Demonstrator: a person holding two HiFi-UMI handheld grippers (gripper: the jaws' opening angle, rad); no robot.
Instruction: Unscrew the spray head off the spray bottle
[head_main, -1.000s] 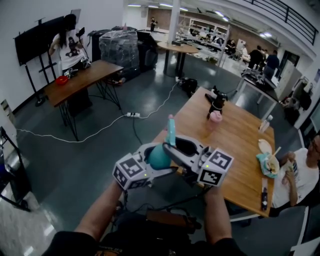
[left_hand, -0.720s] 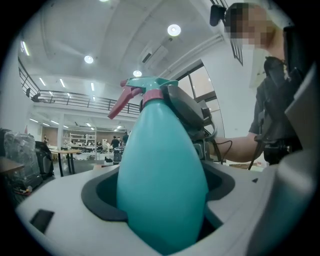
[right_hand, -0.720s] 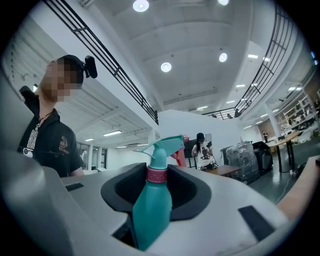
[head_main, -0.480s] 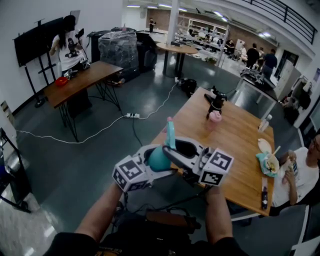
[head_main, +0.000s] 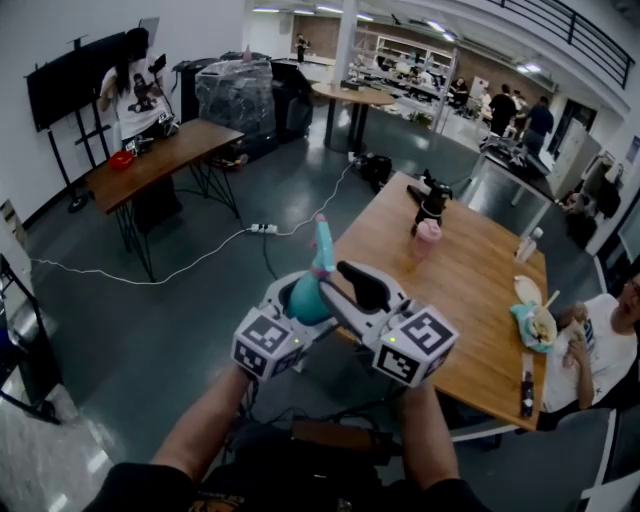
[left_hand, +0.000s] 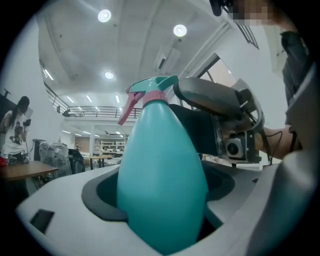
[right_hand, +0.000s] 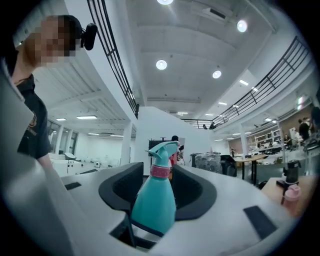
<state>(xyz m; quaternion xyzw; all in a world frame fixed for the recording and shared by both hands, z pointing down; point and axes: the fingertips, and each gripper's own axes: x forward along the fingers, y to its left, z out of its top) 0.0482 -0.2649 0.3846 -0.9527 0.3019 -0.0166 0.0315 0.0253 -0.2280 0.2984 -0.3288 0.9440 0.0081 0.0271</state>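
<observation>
The left gripper (head_main: 293, 303) pinches the teal spray bottle (left_hand: 162, 185) by its belly, upright in the air. The right gripper (right_hand: 157, 186), whose jaws have just been opening, stands spread around the neck under the spray head (right_hand: 163, 150) without touching it.

bottle: teal plastic spray bottle (head_main: 303, 300), body clamped between the left gripper's (left_hand: 160, 200) jaws
head: teal trigger spray head (head_main: 322, 243) atop it, between the right gripper's (right_hand: 159, 170) just-opening jaws, pads seemingly clear
table: brown wooden table (head_main: 480, 290), behind, rightward
</observation>
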